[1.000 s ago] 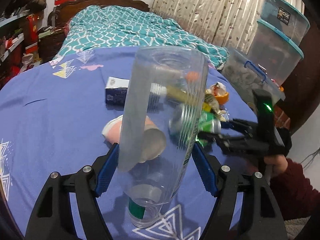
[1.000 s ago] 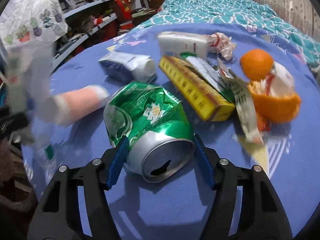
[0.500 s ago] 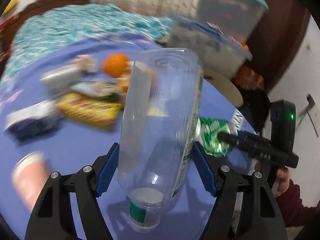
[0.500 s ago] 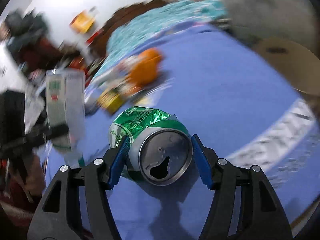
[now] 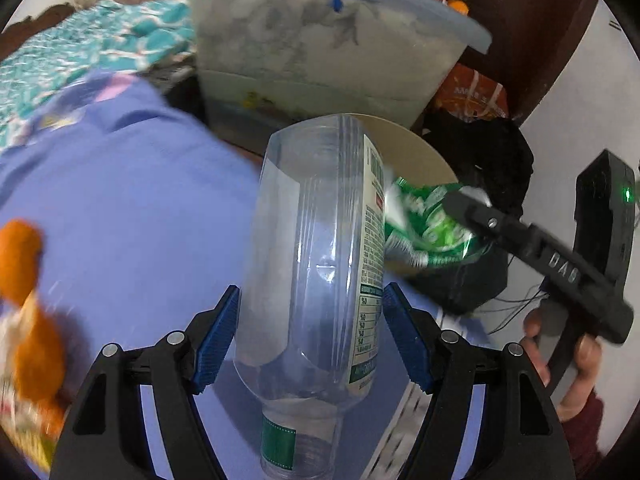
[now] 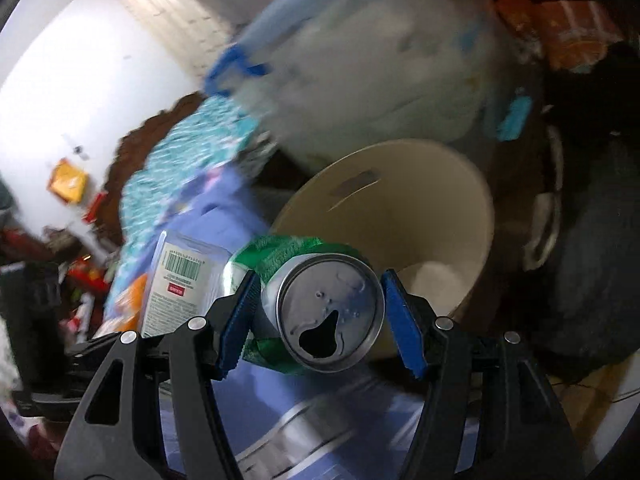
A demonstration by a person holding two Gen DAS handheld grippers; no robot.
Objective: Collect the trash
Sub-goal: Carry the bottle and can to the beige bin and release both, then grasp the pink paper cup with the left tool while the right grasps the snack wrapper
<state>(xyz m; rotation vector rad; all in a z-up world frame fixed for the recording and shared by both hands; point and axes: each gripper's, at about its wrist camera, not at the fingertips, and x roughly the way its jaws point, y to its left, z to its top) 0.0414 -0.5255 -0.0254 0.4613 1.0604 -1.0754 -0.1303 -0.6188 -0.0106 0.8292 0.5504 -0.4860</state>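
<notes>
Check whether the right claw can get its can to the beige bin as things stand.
Probably yes. The right claw holds the green can just before the open beige bin, with nothing between; the clear bottle sits off to its left.

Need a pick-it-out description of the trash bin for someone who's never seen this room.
Find the big frosted storage tub with blue handle beside the purple bed. Right in front of it, off the bed's edge, stands the bin: a round, open, cream bucket. It is the only plain beige thing there, next to dark bags.
</notes>
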